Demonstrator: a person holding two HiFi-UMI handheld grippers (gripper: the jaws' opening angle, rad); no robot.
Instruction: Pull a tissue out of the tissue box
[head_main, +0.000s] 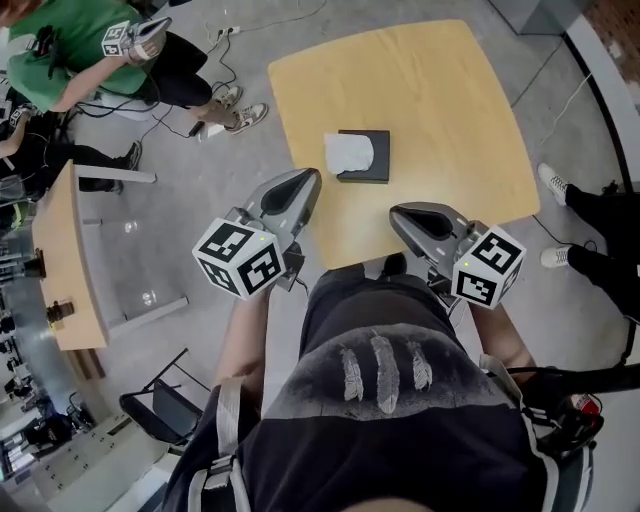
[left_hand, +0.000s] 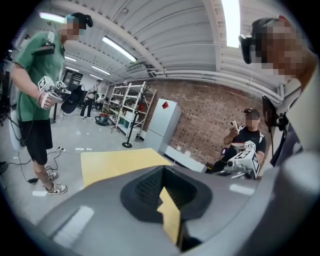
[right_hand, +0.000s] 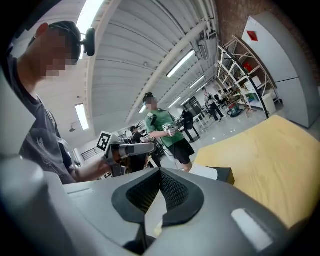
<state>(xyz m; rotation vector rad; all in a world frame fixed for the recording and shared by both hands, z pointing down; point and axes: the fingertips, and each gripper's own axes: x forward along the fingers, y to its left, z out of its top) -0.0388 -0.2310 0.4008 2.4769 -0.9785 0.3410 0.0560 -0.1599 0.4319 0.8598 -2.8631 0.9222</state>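
A black tissue box (head_main: 368, 160) lies on the yellow wooden table (head_main: 430, 100), with a white tissue (head_main: 347, 153) standing out of its top toward the left. My left gripper (head_main: 306, 180) hovers at the table's near-left edge, short of the box, its jaws together and empty. Over the near edge further right, my right gripper (head_main: 402, 214) also looks shut with nothing held. The right gripper view shows the box (right_hand: 226, 175) and tissue (right_hand: 205, 172) just beyond its closed jaws (right_hand: 160, 187). From the left gripper (left_hand: 162, 187) only the tabletop (left_hand: 115, 162) is visible.
A person in a green shirt (head_main: 70, 50) stands at the far left holding another gripper. A second wooden desk (head_main: 60, 260) and a black chair (head_main: 160, 405) are on the left. Someone's legs and shoes (head_main: 590, 230) are right of the table. Cables lie on the floor.
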